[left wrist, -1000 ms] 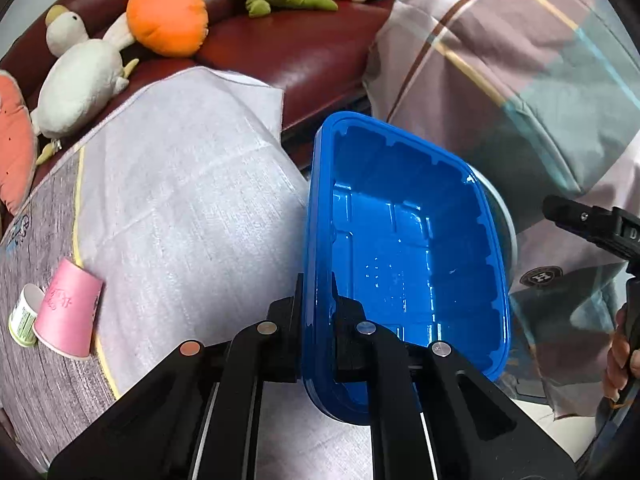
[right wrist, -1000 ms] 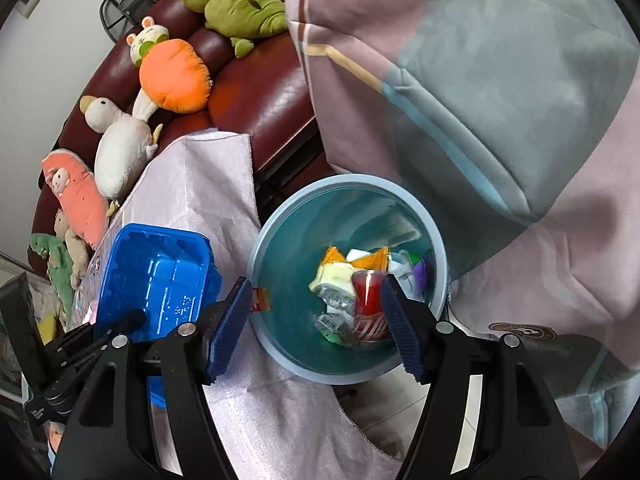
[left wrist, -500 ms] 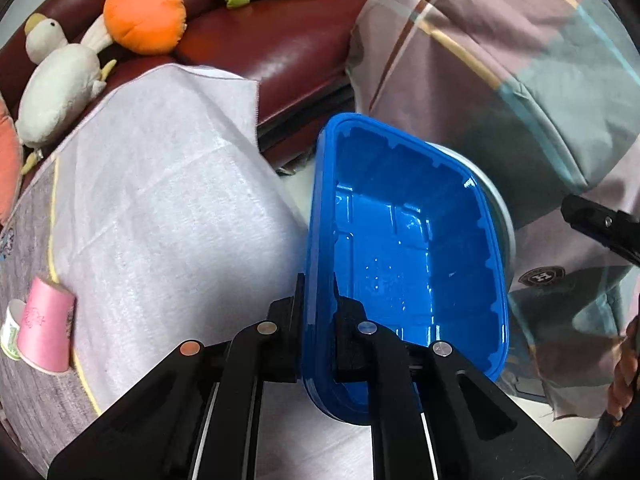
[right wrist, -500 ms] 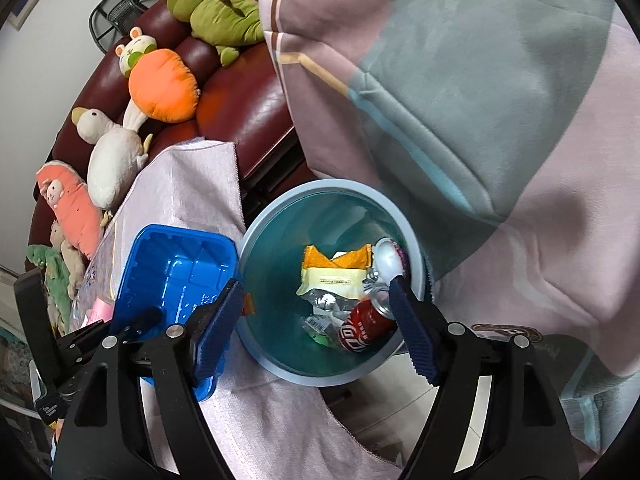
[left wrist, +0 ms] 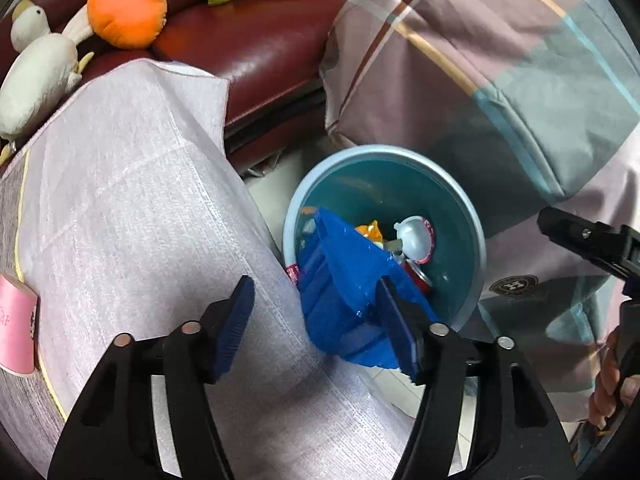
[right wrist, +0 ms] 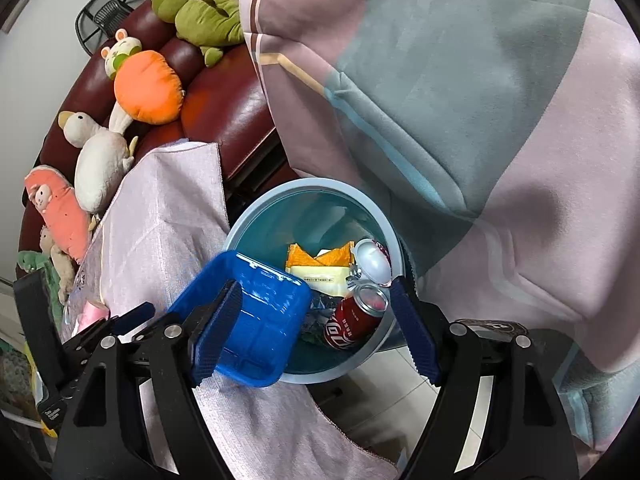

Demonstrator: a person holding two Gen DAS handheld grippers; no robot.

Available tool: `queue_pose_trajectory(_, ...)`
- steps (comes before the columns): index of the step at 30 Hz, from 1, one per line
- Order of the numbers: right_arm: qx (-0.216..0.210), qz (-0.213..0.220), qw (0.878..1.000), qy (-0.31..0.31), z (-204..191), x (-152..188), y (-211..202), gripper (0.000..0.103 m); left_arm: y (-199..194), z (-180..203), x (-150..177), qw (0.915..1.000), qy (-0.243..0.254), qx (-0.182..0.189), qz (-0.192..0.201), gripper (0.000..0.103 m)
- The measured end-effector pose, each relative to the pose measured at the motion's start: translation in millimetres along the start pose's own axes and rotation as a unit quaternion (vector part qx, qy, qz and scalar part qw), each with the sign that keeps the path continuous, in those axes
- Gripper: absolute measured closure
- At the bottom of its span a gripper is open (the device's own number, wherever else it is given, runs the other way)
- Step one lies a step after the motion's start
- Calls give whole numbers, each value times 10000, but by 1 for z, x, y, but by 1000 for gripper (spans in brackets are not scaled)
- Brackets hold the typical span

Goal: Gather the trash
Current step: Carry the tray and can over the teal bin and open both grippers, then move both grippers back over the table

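The blue plastic tray (left wrist: 340, 292) tips, blurred, over the near rim of the round teal trash bin (left wrist: 476, 240). My left gripper (left wrist: 314, 284) hangs just above it with its jaws opening; the tray lies loose between them, close to the right finger, and neither pad presses on it. In the right wrist view the tray (right wrist: 260, 320) leans on the bin's (right wrist: 312, 186) left rim. My right gripper (right wrist: 316, 284) stands open above the bin with nothing gripped. Inside the bin lie a red can (right wrist: 352, 320), an orange wrapper (right wrist: 320, 258) and a white lid (right wrist: 372, 260).
A pale cloth (left wrist: 120, 200) covers the table to the left, with a pink paper cup (left wrist: 16, 320) on it. Behind is a dark red sofa (left wrist: 260, 48) with plush toys. A striped blanket (left wrist: 480, 60) hangs close to the right of the bin.
My left gripper has spread its jaws and let go of the blue tray, which now tips down into the bin. The right gripper's jaws widened a little and stayed over the bin.
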State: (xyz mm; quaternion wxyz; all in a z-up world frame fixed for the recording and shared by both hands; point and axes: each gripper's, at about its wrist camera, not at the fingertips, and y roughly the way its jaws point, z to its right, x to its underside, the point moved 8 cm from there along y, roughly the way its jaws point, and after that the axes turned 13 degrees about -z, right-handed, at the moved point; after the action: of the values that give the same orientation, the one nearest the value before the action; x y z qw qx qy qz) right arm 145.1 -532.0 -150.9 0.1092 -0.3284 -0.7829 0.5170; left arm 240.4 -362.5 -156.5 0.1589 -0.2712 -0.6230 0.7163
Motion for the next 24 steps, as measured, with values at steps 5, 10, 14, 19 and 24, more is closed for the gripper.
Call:
queue_pose_trajectory(5, 59, -16, 10000, -8, -5, 1, -1, 29, -13, -7, 4, 9999, -79, 77, 129, 29)
queue_pose_trajectory(10, 115, 12, 9999, -13, -11, 5, -8, 28, -25, -14, 13, 9995, -127, 138, 241, 26)
queue_pose_trajectory(14, 158, 47, 9999, -50, -20, 10, -15, 27, -32, -25, 25, 9991, -238, 205, 274, 24)
queue_pose_trajectory(19, 179, 6, 9997, -151, -36, 20, -16, 27, -42, -43, 43, 9982, -415, 263, 336, 22)
queue_pose_trajectory(24, 200, -79, 9991, -374, -64, 29, -13, 27, -55, -70, 60, 9966, -640, 277, 442, 20)
